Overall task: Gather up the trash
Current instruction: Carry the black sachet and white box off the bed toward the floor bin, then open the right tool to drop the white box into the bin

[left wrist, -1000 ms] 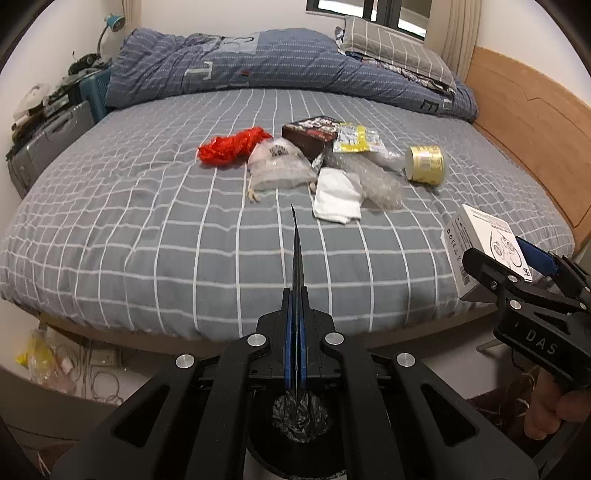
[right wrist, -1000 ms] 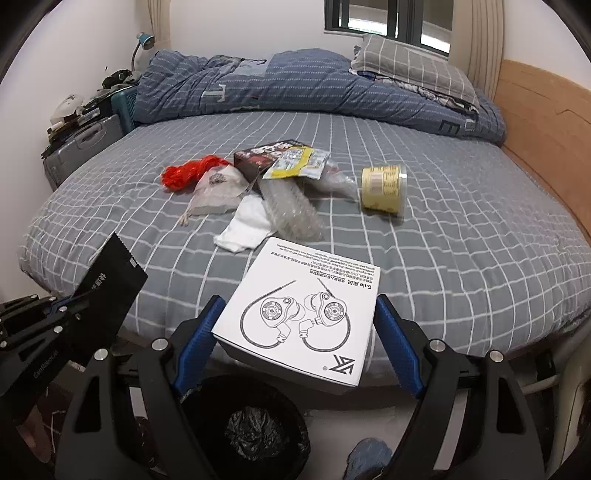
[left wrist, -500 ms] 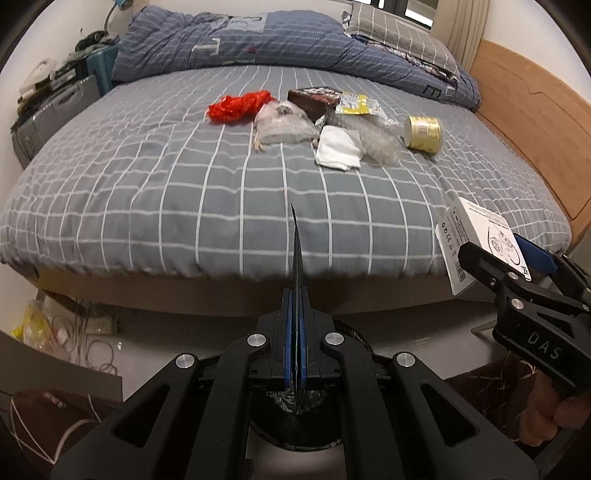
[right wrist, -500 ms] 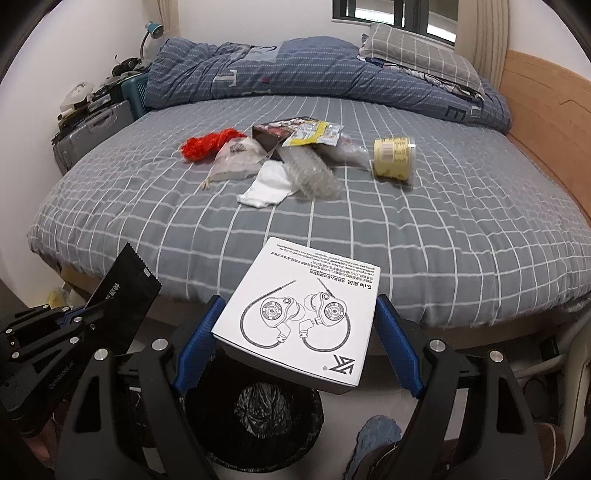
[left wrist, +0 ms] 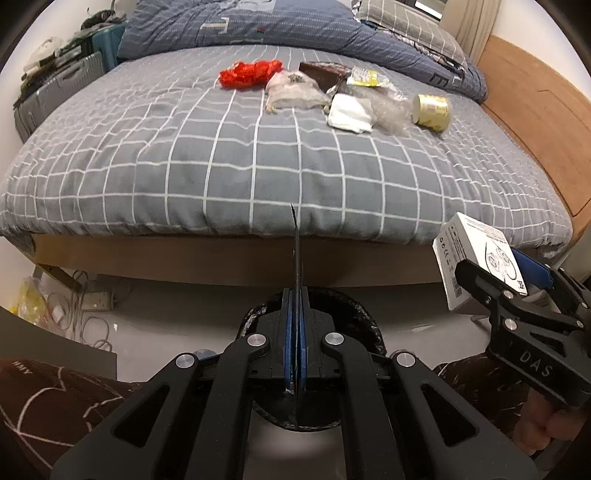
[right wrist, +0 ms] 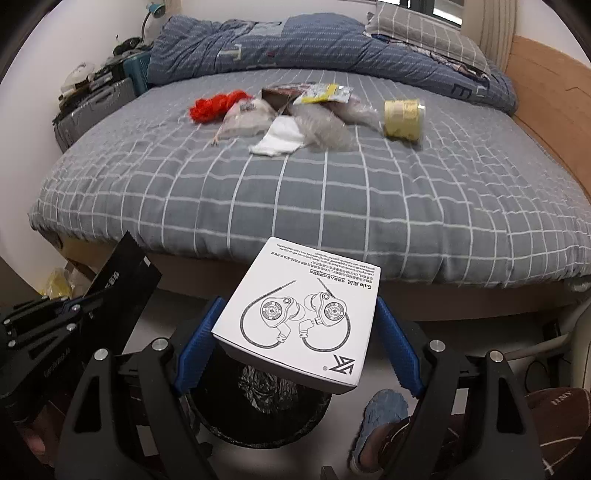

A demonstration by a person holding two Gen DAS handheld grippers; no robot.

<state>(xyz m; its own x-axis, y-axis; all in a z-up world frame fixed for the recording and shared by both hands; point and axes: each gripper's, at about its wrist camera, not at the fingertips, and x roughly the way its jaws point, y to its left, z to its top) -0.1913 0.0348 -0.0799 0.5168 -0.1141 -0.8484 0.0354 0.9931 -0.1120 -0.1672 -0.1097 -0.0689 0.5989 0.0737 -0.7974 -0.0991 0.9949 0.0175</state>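
Observation:
My left gripper (left wrist: 296, 295) is shut on a flat black packet (left wrist: 296, 254), seen edge-on here and as a black sheet (right wrist: 122, 273) in the right wrist view. My right gripper (right wrist: 297, 321) is shut on a white earphone box (right wrist: 303, 314), its blue pads on the box's two sides; the box (left wrist: 476, 266) also shows at the right of the left wrist view. A black-lined trash bin (right wrist: 258, 406) stands on the floor under both grippers. On the grey checked bed (left wrist: 221, 166) lie a red mesh bag (left wrist: 249, 73), a clear bag (left wrist: 295, 92), a white tissue (left wrist: 349, 112) and a yellow tin (left wrist: 432, 107).
A wooden headboard (left wrist: 535, 110) runs along the bed's right side and a blue duvet (left wrist: 295, 29) is bunched at the far end. Suitcases (left wrist: 55, 96) stand at the left. Cables and a power strip (left wrist: 92, 299) lie on the floor. A slippered foot (right wrist: 384, 410) is by the bin.
Both grippers have drawn back from the bed and sunk, each keeping its hold. The bed's edge now lies ahead of them and the bin shows more fully beneath.

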